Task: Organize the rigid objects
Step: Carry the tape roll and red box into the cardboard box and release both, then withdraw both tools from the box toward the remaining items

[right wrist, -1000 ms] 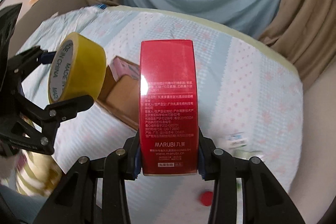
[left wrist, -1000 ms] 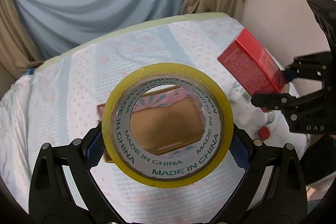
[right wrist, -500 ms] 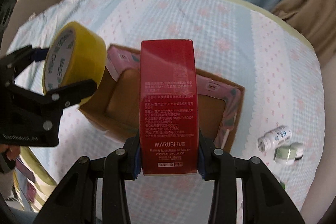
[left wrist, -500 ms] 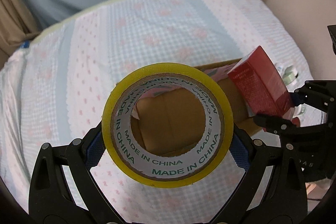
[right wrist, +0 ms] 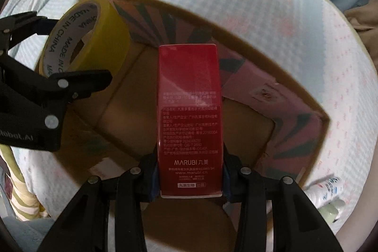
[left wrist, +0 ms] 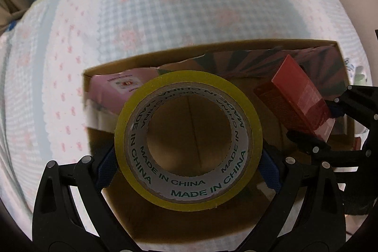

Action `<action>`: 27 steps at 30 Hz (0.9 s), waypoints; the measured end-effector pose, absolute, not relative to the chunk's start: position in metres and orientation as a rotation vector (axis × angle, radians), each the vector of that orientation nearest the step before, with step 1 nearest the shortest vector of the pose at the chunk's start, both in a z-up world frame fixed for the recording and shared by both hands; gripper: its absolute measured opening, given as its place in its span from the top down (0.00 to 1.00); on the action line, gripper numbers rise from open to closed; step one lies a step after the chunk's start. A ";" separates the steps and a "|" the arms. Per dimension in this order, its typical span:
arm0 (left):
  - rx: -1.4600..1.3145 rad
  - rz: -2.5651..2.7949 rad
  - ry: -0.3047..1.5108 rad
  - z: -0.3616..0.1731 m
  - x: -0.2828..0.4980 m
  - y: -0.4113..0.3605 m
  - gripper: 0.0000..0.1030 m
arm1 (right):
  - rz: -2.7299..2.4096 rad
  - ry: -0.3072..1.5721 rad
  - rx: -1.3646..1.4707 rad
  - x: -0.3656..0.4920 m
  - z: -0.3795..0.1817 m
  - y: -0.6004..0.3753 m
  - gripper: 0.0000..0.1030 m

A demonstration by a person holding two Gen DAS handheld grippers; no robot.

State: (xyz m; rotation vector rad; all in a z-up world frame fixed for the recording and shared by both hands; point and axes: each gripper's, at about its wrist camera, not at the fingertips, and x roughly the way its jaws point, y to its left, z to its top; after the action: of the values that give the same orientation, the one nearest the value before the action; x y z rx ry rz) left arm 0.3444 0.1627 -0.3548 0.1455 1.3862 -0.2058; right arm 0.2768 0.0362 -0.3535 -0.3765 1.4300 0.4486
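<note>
- Patterned cloth (left wrist: 165,15) covers the surface under an open carton (left wrist: 236,49).
- Left claw (left wrist: 189,157) grips a tape roll (left wrist: 189,200) by its sides, above the carton floor.
- Right claw (right wrist: 190,171) clamps a red box (right wrist: 190,96), upright over the carton's middle; the tape sits at its 10 o'clock.
- White bottles (right wrist: 327,190) lie outside the carton, at 4 o'clock in the right view.

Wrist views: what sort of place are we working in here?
Probably a bedroom at home: the cardboard box sits on a soft, quilted bed cover printed with pink flowers, and curtain-like drapes hang behind it. The tape roll and red carton look like household items.
</note>
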 end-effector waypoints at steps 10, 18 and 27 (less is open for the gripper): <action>0.113 -0.233 1.454 -0.369 0.353 0.158 0.00 | 0.481 1.428 -0.371 0.284 -0.376 0.026 0.10; 0.120 -0.238 1.400 -0.352 0.346 0.160 0.01 | 0.510 1.370 -0.324 0.279 -0.366 0.012 0.00; 0.127 -0.240 1.323 -0.305 0.328 0.164 0.01 | 0.453 1.308 -0.295 0.267 -0.320 0.007 0.00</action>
State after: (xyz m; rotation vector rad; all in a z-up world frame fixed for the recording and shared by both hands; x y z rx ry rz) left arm 0.3277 0.1639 -0.3053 0.1273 1.3234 -0.2399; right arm 0.2667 0.0072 -0.3203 -0.2945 1.3084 0.4529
